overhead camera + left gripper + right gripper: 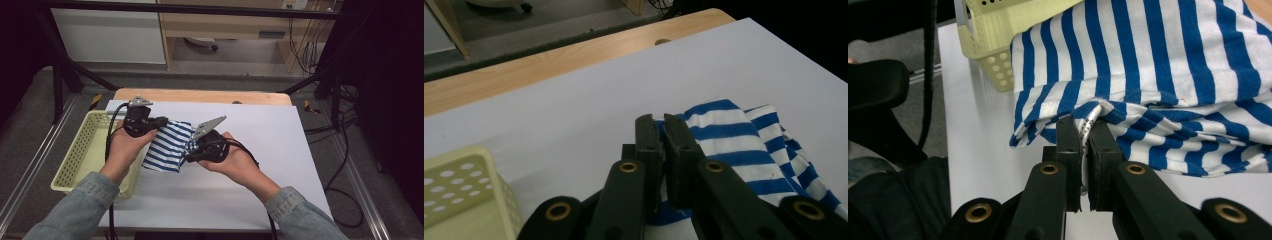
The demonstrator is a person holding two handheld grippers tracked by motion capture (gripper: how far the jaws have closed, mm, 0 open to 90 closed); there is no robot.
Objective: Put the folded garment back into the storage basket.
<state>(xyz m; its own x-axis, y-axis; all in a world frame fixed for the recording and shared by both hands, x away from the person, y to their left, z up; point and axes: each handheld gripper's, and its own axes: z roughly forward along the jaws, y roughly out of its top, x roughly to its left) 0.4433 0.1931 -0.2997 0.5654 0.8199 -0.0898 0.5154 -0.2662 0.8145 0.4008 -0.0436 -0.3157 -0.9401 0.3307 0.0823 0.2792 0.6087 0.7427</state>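
Your left gripper (663,125) had its jaws clamped tight on an edge of the blue-and-white striped cloth (744,150); in the left gripper view the fabric was pinched between the pads and spilled off to the right of them. Your right gripper (1087,127) was clenched too, biting a bunched fold at the cloth's (1148,65) lower edge, with a bit of white label or hem showing between the pads, can't tell which from that angle. From the high view, the left gripper (161,121) sat at the cloth's (167,147) far left corner and the right gripper (192,145) at its right side, both hands close together, grey plates on top. The cloth hung folded between the two grippers; its lower edge looked to be touching the white table cover (280,145), though the high view was too soft to be sure. Just left of the cloth stood the pale yellow perforated basket (82,150), at the left edge of the cover; its corner (998,60) showed just beside the cloth in the right gripper view. Bare wooden tabletop (200,95) ran along the far edge.
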